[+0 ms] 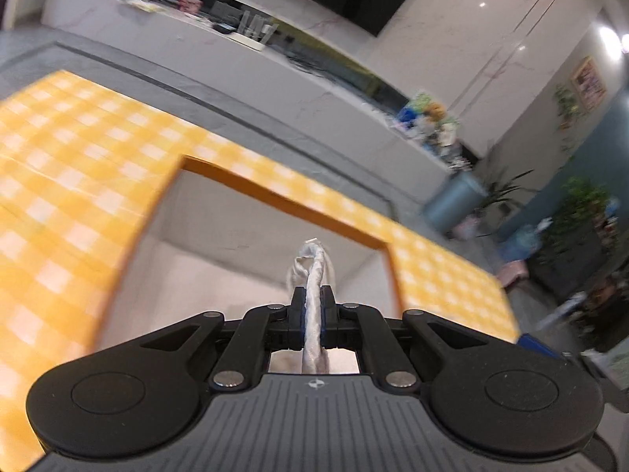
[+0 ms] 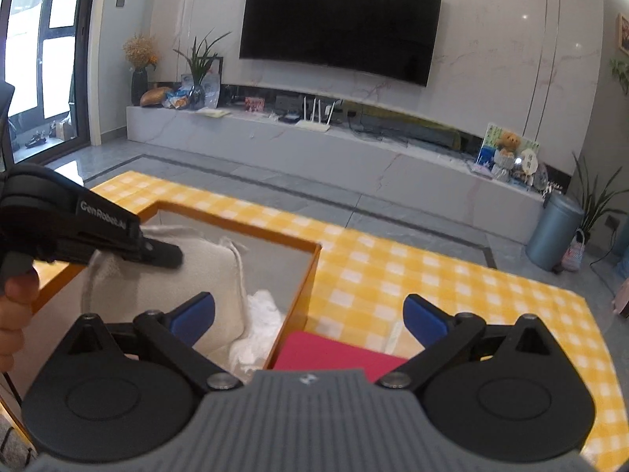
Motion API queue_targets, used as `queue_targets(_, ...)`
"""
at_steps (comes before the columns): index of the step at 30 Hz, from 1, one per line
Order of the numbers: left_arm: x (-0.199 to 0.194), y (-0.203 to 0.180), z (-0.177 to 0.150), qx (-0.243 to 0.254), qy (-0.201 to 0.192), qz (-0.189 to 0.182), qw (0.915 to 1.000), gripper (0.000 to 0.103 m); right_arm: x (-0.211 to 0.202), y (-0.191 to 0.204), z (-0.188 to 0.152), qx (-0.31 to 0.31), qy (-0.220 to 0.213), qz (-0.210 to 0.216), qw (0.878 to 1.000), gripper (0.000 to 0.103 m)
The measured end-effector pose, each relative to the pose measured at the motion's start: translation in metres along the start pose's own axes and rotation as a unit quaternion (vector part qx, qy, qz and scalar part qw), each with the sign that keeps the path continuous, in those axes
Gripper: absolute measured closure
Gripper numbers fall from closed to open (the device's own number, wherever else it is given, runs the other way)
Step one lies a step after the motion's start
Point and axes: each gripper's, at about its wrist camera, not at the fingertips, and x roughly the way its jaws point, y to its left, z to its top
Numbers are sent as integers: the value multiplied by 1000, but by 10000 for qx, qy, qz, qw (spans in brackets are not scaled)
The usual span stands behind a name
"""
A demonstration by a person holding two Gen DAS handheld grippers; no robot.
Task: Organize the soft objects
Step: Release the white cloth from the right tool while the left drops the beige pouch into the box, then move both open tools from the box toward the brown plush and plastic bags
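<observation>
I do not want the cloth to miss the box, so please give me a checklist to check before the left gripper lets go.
1. Left gripper shut on white cloth: ok.
2. Cloth above the orange box opening: ok.
3. Cloth clear of the box rim: cannot tell.
4. Right gripper open, holding nothing: ok.
5. Right gripper clear of the box opening: not ok, its left finger overlaps it in the right view.
6. Pink item outside box: ok.
</observation>
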Motion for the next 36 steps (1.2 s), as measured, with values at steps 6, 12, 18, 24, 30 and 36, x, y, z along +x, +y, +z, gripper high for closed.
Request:
queue_targets(6, -6, 4, 3, 50, -48, 1153, 9933, 75, 2, -1, -6, 19, 55, -49, 10000, 3)
queue_targets(12, -37, -16, 5, 536, -887, 1755, 9790, 32, -6, -6, -9, -26, 49, -111, 9999, 3)
queue_targets(18, -58, -36, 0, 777, -1116, 1542, 9786, 20, -15, -15, -13, -242, 66, -135, 9996, 3)
queue_targets(24, -69, -62, -5, 1111, -1193, 1436, 9761, 19, -21, -37, -10, -112, 24, -224, 9997, 3)
queue_targets(30, -80, -95, -17, 1412, -1292, 753, 9786, 16, -35, -63, -7, 12, -72, -274, 9996, 3)
queue_targets(36, -71, -137, -43, 1939, -1264, 343, 9722, 14, -51, -99, -11, 194, 6, -465, 9987, 3)
